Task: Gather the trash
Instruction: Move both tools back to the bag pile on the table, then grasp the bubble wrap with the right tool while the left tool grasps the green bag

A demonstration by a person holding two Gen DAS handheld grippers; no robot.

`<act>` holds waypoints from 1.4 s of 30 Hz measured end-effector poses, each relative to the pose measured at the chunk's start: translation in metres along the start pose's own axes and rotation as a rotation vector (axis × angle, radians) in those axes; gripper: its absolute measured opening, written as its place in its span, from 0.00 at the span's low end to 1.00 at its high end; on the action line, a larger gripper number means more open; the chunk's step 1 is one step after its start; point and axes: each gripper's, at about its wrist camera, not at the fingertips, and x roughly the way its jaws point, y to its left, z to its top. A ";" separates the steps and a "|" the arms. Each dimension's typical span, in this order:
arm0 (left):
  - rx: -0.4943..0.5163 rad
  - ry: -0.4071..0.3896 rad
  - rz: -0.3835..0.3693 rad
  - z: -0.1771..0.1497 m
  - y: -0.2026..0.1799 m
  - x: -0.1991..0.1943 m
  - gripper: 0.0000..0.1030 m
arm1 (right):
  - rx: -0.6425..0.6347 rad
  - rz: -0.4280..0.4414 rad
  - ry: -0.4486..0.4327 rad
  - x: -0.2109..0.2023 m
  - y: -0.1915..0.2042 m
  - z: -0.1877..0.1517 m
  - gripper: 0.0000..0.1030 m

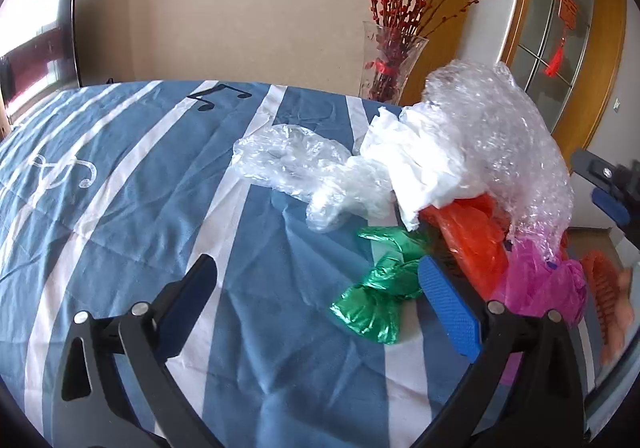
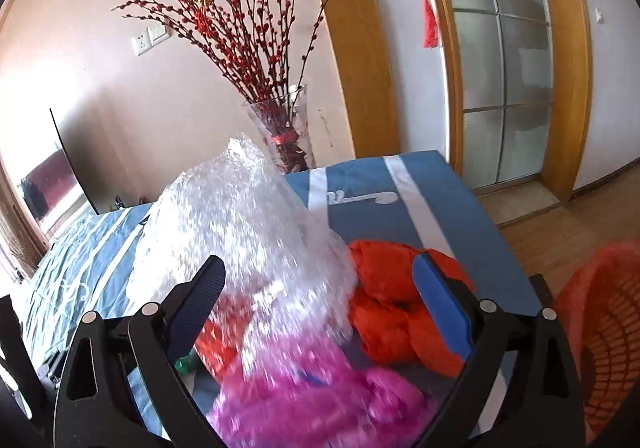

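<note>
Spread wide and empty, the left hand-held gripper (image 1: 316,302) hovers over a blue-and-white striped bedspread (image 1: 120,188), a crumpled green plastic bag (image 1: 378,288) just right of its gap. Equally open, gripping nothing, the right hand-held gripper (image 2: 320,302) frames crinkled clear bubble wrap (image 2: 248,232), a magenta plastic bag (image 2: 316,404) nearer and an orange plastic bag (image 2: 400,308) to the right.

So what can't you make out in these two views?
- Orange basket: cut off by the right edge in both views, contents unseen.
- Pink bag: motion-blurred in the right view.
- Green bag: mostly hidden behind the right gripper there.
- Vase base: behind the bed.
</note>
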 end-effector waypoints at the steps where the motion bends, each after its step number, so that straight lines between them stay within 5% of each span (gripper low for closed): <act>1: -0.004 0.003 -0.003 0.000 0.002 0.001 0.96 | 0.001 0.005 0.009 0.004 0.000 0.001 0.92; 5: -0.011 0.015 -0.016 0.000 0.007 0.009 0.96 | -0.005 0.025 0.066 0.025 0.000 -0.001 0.86; 9: 0.000 0.018 -0.018 0.000 0.007 0.011 0.96 | 0.006 0.067 0.114 0.031 -0.003 -0.010 0.40; 12: -0.003 0.020 -0.030 0.000 0.007 0.012 0.96 | 0.016 0.097 0.125 0.026 -0.006 -0.016 0.20; 23: 0.001 0.014 -0.060 -0.001 -0.001 0.008 0.96 | 0.046 0.135 -0.016 -0.032 -0.018 -0.002 0.12; 29: 0.036 0.007 -0.061 0.000 -0.010 0.007 0.94 | 0.059 0.033 -0.113 -0.069 -0.039 0.006 0.12; 35: 0.084 0.073 -0.083 0.001 -0.028 0.022 0.74 | 0.106 -0.037 -0.119 -0.080 -0.069 0.001 0.12; 42: 0.119 0.142 -0.109 -0.001 -0.048 0.040 0.64 | 0.146 -0.063 -0.099 -0.086 -0.089 -0.006 0.12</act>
